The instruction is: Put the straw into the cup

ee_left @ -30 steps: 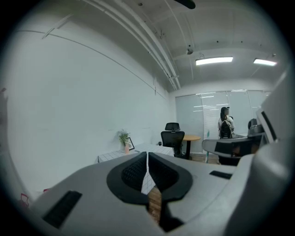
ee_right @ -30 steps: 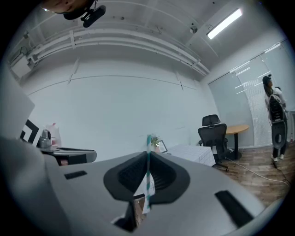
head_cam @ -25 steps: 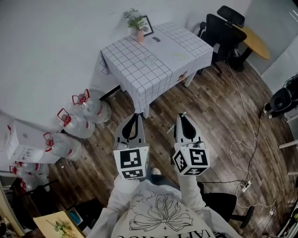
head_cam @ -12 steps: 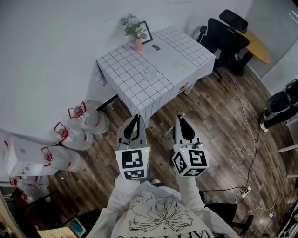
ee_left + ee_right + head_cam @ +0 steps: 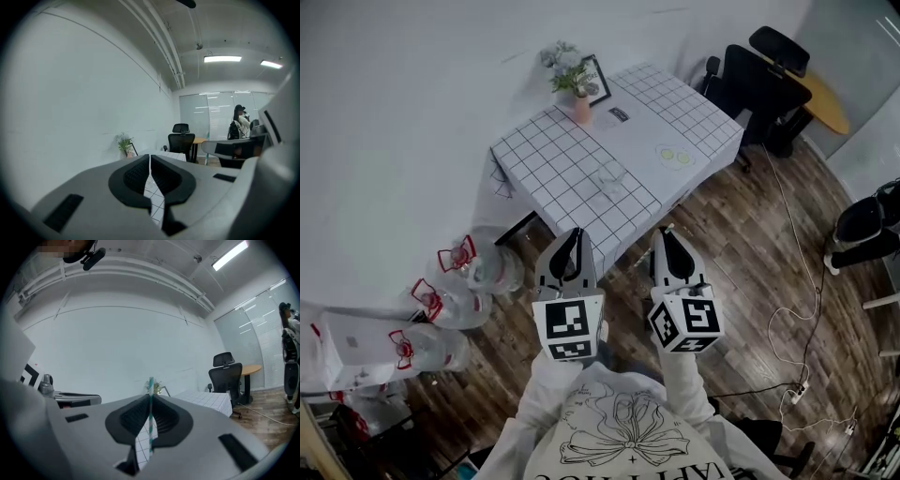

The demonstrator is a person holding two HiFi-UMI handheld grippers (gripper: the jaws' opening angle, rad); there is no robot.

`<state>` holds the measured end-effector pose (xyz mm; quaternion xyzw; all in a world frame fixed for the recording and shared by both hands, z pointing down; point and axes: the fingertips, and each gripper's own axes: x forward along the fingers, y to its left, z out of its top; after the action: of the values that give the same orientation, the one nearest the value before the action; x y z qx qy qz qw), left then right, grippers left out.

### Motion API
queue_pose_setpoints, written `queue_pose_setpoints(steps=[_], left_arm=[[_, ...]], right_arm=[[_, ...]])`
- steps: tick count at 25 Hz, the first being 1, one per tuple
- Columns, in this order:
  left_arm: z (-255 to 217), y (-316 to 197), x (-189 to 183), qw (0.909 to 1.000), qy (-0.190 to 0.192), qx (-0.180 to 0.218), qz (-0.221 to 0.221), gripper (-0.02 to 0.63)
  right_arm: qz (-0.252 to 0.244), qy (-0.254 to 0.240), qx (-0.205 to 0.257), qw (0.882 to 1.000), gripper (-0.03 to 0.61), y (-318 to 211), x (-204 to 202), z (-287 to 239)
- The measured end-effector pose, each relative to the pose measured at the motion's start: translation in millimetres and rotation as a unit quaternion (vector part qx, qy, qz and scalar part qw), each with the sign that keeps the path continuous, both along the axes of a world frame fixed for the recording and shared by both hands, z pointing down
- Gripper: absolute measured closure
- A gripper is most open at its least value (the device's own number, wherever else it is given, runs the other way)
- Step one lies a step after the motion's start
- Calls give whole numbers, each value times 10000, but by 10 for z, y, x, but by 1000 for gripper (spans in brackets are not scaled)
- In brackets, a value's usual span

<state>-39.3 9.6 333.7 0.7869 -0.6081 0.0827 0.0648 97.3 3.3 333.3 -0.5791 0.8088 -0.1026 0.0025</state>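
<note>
A clear cup (image 5: 609, 176) stands near the middle of the table with the checked white cloth (image 5: 546, 159). In the head view both grippers are held side by side above the wooden floor, short of the table's near corner. My right gripper (image 5: 665, 232) is shut on a green-and-white striped straw (image 5: 150, 420), which stands upright between its jaws and pokes out past the tips (image 5: 670, 228). My left gripper (image 5: 573, 232) is shut with nothing in it, jaws meeting in the left gripper view (image 5: 149, 158).
A potted plant (image 5: 572, 80), a picture frame (image 5: 598, 79) and a small card (image 5: 618, 115) stand at the table's far side, a saucer (image 5: 674, 155) at its right. Water jugs (image 5: 459, 272) crowd the floor left. A black chair (image 5: 761, 75), a cable (image 5: 792, 300).
The table has drawn closer and lower in the head view as the person moves toward it. Both grippers keep the same pose, the right still shut on the straw.
</note>
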Motion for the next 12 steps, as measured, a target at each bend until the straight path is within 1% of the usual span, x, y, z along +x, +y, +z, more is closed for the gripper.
queue_pose_setpoints(steps=[4,12], left_arm=[[66,-300,-114,10000,4,-61,48,601],[292,-746,-224,9993,103,-350,22,601]], right_arm=[[51,27,-74,10000,563,-305,-117,73],[43,100,-270,9996,563,-785,-232,213]])
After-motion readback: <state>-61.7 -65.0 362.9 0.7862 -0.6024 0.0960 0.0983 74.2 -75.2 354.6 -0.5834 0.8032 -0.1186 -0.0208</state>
